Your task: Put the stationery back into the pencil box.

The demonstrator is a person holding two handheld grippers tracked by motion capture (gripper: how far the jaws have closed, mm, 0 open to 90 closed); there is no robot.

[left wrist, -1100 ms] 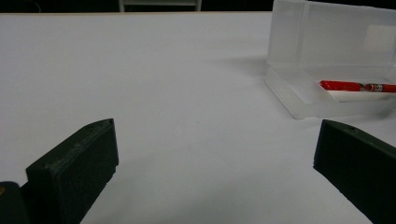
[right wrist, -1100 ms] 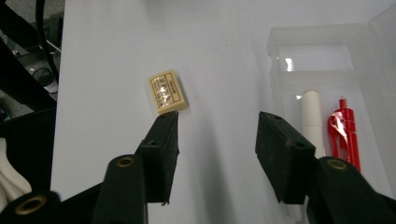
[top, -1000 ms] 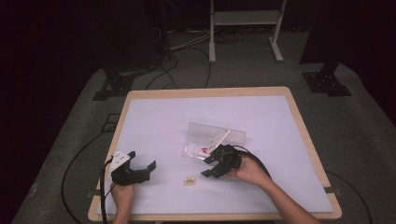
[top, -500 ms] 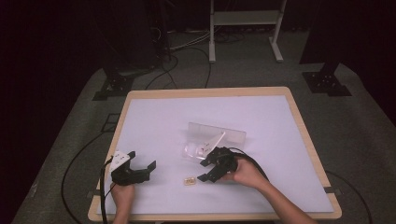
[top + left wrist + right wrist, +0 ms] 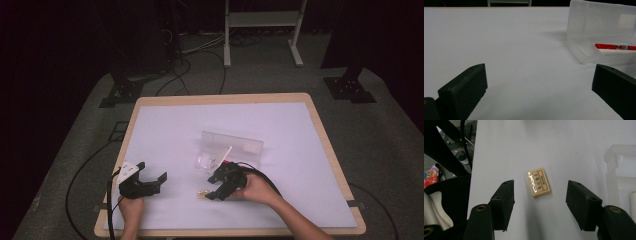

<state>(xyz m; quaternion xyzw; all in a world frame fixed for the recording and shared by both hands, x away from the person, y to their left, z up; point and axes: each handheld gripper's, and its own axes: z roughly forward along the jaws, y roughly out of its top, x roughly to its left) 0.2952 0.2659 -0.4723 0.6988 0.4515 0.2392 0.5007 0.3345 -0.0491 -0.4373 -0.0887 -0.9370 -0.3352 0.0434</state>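
Note:
A small tan eraser (image 5: pixel 201 193) (image 5: pixel 539 182) with printed characters lies flat on the white table. My right gripper (image 5: pixel 213 187) (image 5: pixel 541 188) hovers just right of it, open. Its jaws have just been opening, and the eraser lies between and just ahead of the tips, untouched. A clear plastic case (image 5: pixel 232 147) (image 5: pixel 599 32) stands open behind it with its lid upright. A red pen (image 5: pixel 615 46) lies in its tray and a white pen (image 5: pixel 223 155) leans out of it. My left gripper (image 5: pixel 151 171) (image 5: pixel 539 72) rests at the front left, open, with nothing between its jaws.
The white table top (image 5: pixel 175 130) has a wooden rim (image 5: pixel 225 98). Cables trail from both grippers over the front edge. Dark stands and a white frame stand on the floor behind the table. The left gripper's body (image 5: pixel 446 202) lies beyond the eraser in the right gripper view.
My right gripper has slid a little left and toward the front edge, away from the case and closer to the eraser. The left gripper has stayed put.

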